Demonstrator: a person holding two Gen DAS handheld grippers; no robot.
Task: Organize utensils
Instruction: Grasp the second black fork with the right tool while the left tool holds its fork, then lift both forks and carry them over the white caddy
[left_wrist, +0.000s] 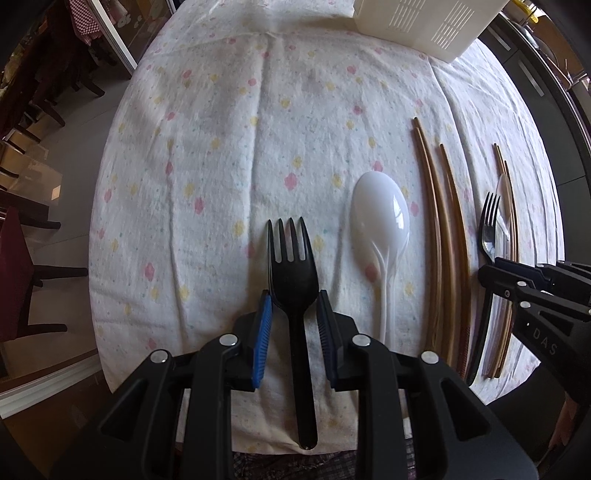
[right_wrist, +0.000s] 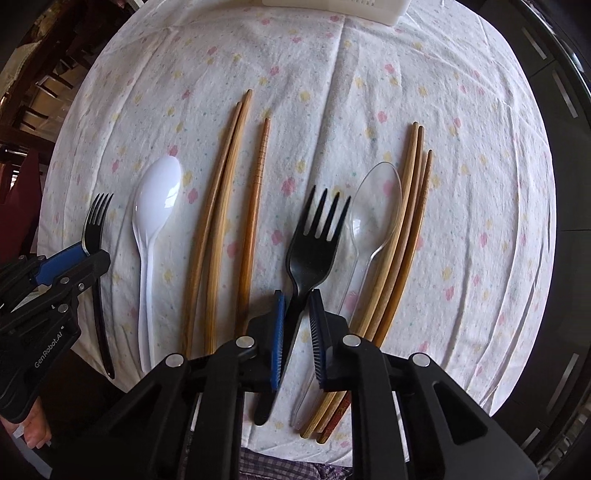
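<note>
Left tool (left_wrist: 294, 317) spread open astride a black fork (left_wrist: 295, 295), pads clear of the neck, nothing gripped. Right tool (right_wrist: 298, 317) narrowed about the neck of a second black fork (right_wrist: 314, 254), tilted on the cloth; contact likely, firm hold impossible to confirm. Beyond, on the worktop (right_wrist: 480, 110): white spoon (right_wrist: 155, 206), three chopsticks (right_wrist: 225, 206), clear spoon (right_wrist: 373, 210), three more chopsticks (right_wrist: 410, 221). At the far edge, a white slotted basket (left_wrist: 424, 26). Sorting seemingly just starting: every visible utensil still outside the basket, contents unseen.
</note>
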